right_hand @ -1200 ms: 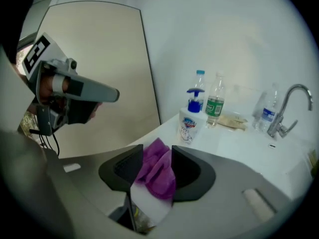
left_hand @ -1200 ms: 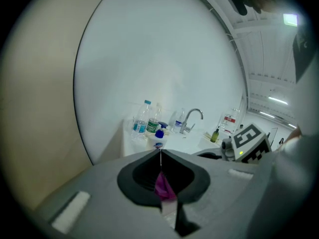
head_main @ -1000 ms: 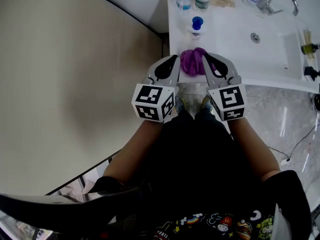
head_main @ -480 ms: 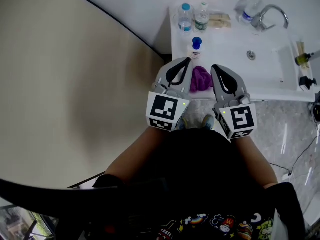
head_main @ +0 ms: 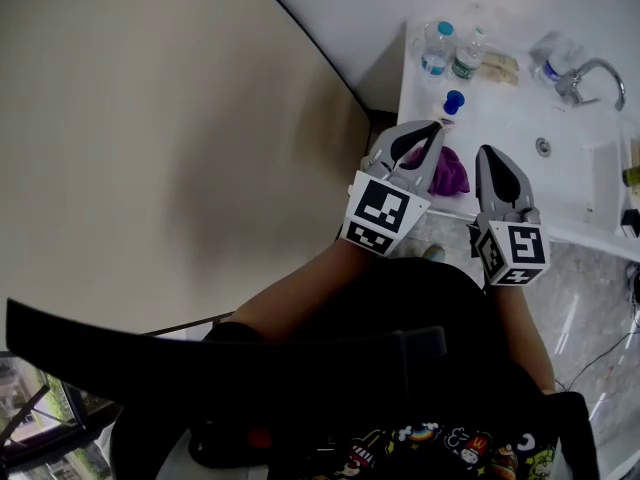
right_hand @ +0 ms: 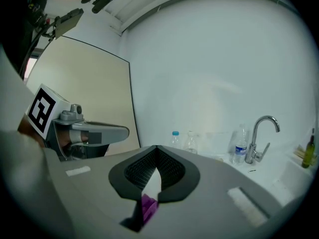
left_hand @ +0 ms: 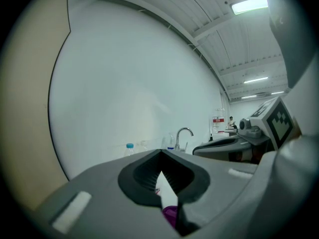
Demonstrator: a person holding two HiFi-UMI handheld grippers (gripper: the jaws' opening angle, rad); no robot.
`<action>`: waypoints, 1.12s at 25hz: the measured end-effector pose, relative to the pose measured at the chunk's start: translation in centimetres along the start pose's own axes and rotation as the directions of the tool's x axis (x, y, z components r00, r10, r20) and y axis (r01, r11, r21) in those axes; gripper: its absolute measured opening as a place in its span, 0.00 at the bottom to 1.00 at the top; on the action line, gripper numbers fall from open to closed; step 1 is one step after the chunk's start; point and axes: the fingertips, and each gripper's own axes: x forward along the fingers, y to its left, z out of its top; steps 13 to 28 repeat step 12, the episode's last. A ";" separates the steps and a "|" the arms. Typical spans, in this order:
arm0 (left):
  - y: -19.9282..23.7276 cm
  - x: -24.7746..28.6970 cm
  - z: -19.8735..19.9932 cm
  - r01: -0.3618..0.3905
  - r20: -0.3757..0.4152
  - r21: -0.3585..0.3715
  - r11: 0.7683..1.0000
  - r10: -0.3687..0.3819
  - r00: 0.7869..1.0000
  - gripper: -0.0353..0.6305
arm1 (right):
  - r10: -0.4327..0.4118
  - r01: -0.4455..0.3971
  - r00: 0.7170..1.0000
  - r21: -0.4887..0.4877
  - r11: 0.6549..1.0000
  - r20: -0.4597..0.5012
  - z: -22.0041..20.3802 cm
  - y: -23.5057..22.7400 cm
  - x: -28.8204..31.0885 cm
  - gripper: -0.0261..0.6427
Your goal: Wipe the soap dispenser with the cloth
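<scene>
The soap dispenser (head_main: 453, 102), small with a blue cap, stands on the white counter (head_main: 500, 103) near its left end. A crumpled purple cloth (head_main: 452, 173) lies in front of it by the counter's front edge. In the head view my left gripper (head_main: 437, 126) hangs just left of the cloth and my right gripper (head_main: 490, 152) just right of it, both above the counter edge. Both are shut with nothing held. A strip of the cloth (left_hand: 170, 215) shows behind the left gripper's (left_hand: 160, 153) closed tips, and likewise a strip of cloth (right_hand: 148, 206) behind the right gripper's (right_hand: 157, 147) tips.
Two water bottles (head_main: 435, 48) (head_main: 466, 54) stand at the counter's back left. A chrome faucet (head_main: 592, 74) with another bottle (head_main: 550, 58) beside it rises over the sink basin (head_main: 570, 163). A beige wall (head_main: 150, 118) lies to the left. Marble floor (head_main: 590, 298) is below the counter.
Both grippers have risen off the counter edge, and the left one has rolled. The head view has swung, so the counter now sits further right.
</scene>
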 end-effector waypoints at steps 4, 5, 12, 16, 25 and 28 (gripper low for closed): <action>0.8 -0.3 -0.7 -0.012 -0.010 -0.022 1.000 0.012 1.000 0.05 | 0.012 -0.012 1.000 0.004 1.000 -0.028 -0.7 0.5 0.9 0.08; 1.0 -0.4 -0.9 -0.014 -0.012 -0.027 1.000 0.014 1.000 0.05 | 0.016 -0.016 0.999 0.004 1.000 -0.034 -0.9 0.7 1.1 0.08; 1.3 -2.0 -2.3 -0.020 -0.041 -0.075 0.997 0.017 0.999 0.05 | 0.018 -0.018 0.996 0.007 1.000 -0.085 -2.4 2.2 0.4 0.08; 1.3 -2.0 -2.3 -0.020 -0.041 -0.075 0.997 0.017 0.999 0.05 | 0.018 -0.018 0.996 0.007 1.000 -0.085 -2.4 2.2 0.4 0.08; 1.3 -2.0 -2.3 -0.020 -0.041 -0.075 0.997 0.017 0.999 0.05 | 0.018 -0.018 0.996 0.007 1.000 -0.085 -2.4 2.2 0.4 0.08; 1.3 -2.0 -2.3 -0.020 -0.041 -0.075 0.997 0.017 0.999 0.05 | 0.018 -0.018 0.996 0.007 1.000 -0.085 -2.4 2.2 0.4 0.08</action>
